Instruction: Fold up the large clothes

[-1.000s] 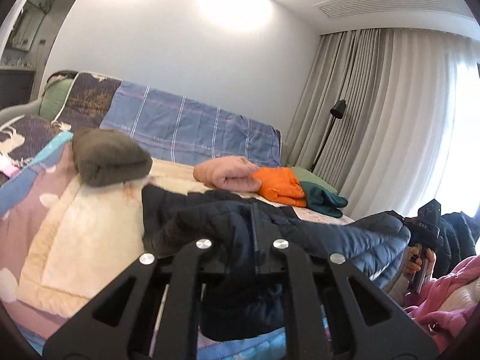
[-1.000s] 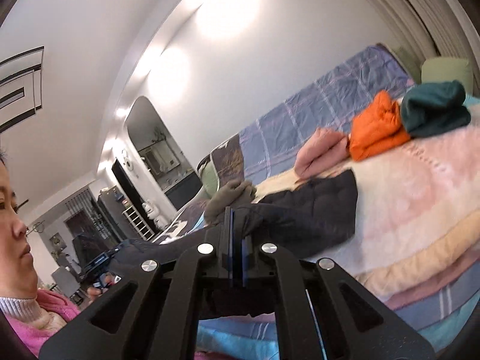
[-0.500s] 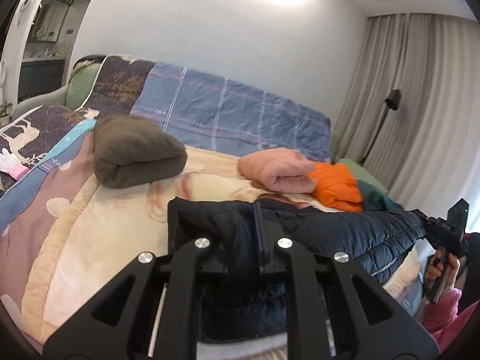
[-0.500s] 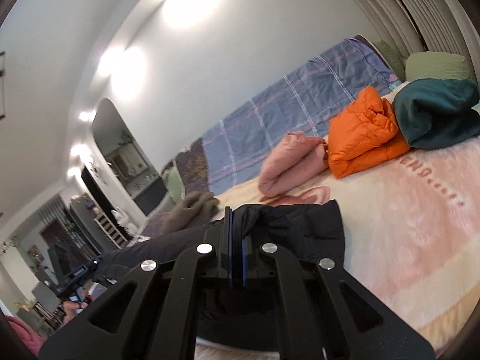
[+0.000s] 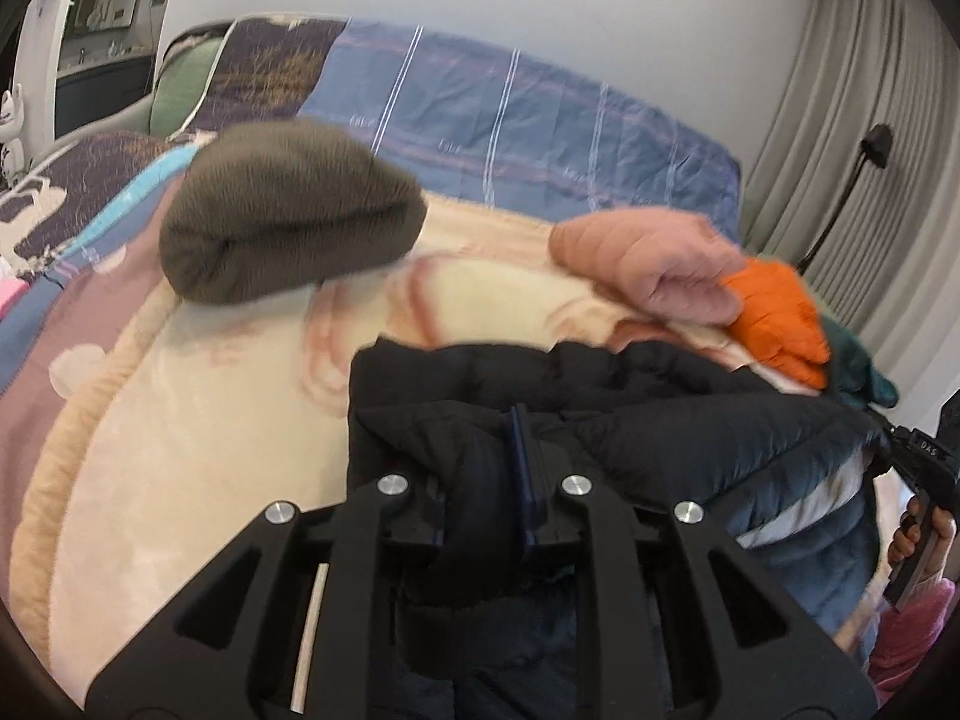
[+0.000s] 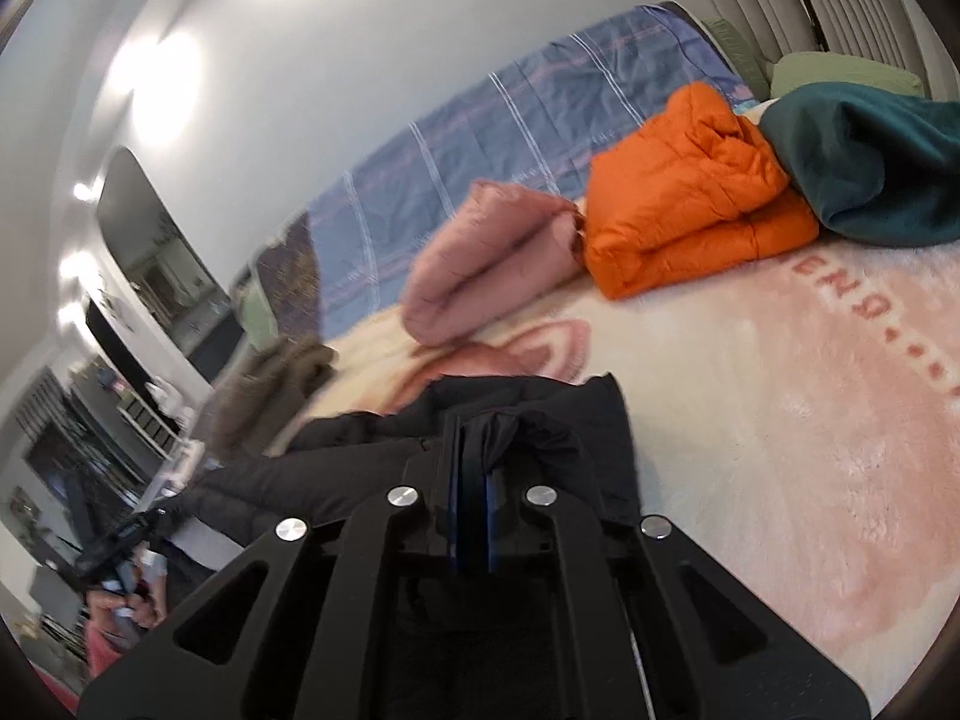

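Evidently we have carried the dark puffer jacket (image 5: 690,438) forward and down onto the blanket (image 5: 198,420). Our left gripper (image 5: 480,480) has just been easing apart, jacket fabric still between its jaws; our right gripper (image 6: 471,480) stays clenched on a fold. Beyond both tongs sit folded garments. We judge release imminent.

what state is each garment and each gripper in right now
black puffer jacket: unfolded, draped on the blanket, held at two points
left gripper: jaws just opening, jacket fabric between them
right gripper: shut on the jacket
olive knit garment: folded
pink quilted jacket: folded
orange puffer jacket: folded
teal garment: folded
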### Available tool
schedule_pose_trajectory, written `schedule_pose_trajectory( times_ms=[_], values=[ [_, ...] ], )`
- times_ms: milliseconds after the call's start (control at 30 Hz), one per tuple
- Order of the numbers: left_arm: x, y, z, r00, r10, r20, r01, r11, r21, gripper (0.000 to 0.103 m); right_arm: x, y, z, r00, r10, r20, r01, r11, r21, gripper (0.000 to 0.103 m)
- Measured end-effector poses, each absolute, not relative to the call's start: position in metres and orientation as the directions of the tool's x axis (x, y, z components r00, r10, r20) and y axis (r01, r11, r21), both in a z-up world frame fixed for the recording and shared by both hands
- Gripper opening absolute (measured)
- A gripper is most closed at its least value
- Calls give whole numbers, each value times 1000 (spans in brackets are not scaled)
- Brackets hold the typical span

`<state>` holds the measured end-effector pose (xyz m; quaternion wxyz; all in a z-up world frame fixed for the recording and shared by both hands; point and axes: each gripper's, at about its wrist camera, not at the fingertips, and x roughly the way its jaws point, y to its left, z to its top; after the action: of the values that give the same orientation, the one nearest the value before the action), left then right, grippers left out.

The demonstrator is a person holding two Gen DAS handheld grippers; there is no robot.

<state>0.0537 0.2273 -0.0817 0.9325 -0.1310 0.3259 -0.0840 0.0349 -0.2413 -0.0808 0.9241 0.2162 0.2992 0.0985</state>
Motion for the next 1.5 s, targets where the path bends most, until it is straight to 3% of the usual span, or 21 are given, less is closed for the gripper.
schedule_pose_trajectory(
  times_ms=[267, 367, 433, 500, 533, 700, 833, 867, 933, 1033, 1133, 1267, 1500],
  values=[
    [73, 216, -104, 750, -201, -631, 69, 972, -227, 24, 55, -234, -104, 772, 272, -574, -28, 917, 398, 14],
    [69, 223, -96, 750, -231, -620, 71, 960, -272, 44, 47, -237, -95, 780, 265, -567, -29, 920, 391, 21],
    [58, 229, -84, 775, -224, -590, 60, 957, -285, 68, 39, -239, -87, 792, 255, -555, -26, 922, 386, 35],
    [47, 229, -72, 813, -171, -556, 41, 971, -237, 80, 27, -242, -76, 815, 223, -535, -13, 930, 367, 48],
    [38, 227, -65, 837, -129, -532, 34, 982, -186, 83, 19, -242, -70, 826, 203, -525, -11, 938, 345, 48],
    [13, 212, -50, 852, -120, -509, 83, 992, -94, 84, -4, -227, -59, 824, 178, -538, -52, 969, 241, 48],
    [-13, 192, -41, 846, -226, -483, 222, 973, -66, 81, -18, -213, -60, 775, 327, -541, -197, 938, 285, 48],
    [-20, 188, -37, 835, -286, -471, 280, 956, -85, 76, -20, -211, -59, 767, 355, -534, -221, 928, 300, 48],
    [-29, 182, -31, 798, -391, -458, 380, 917, -122, 53, -24, -203, -59, 735, 426, -527, -287, 900, 327, 48],
    [-33, 169, -31, 731, -492, -473, 482, 863, -152, 40, -20, -183, -65, 684, 455, -570, -341, 890, 302, 43],
    [-21, 141, -56, 628, -524, -576, 543, 825, -158, 40, -6, -159, -82, 630, 418, -655, -341, 906, 251, 42],
    [6, 124, -87, 558, -464, -688, 507, 847, -161, 40, 11, -150, -90, 608, 376, -699, -322, 922, 216, 42],
    [40, 148, -44, 720, -386, -577, 406, 908, -101, 62, 42, -161, -55, 735, 291, -612, -270, 954, 129, 42]
  ],
)
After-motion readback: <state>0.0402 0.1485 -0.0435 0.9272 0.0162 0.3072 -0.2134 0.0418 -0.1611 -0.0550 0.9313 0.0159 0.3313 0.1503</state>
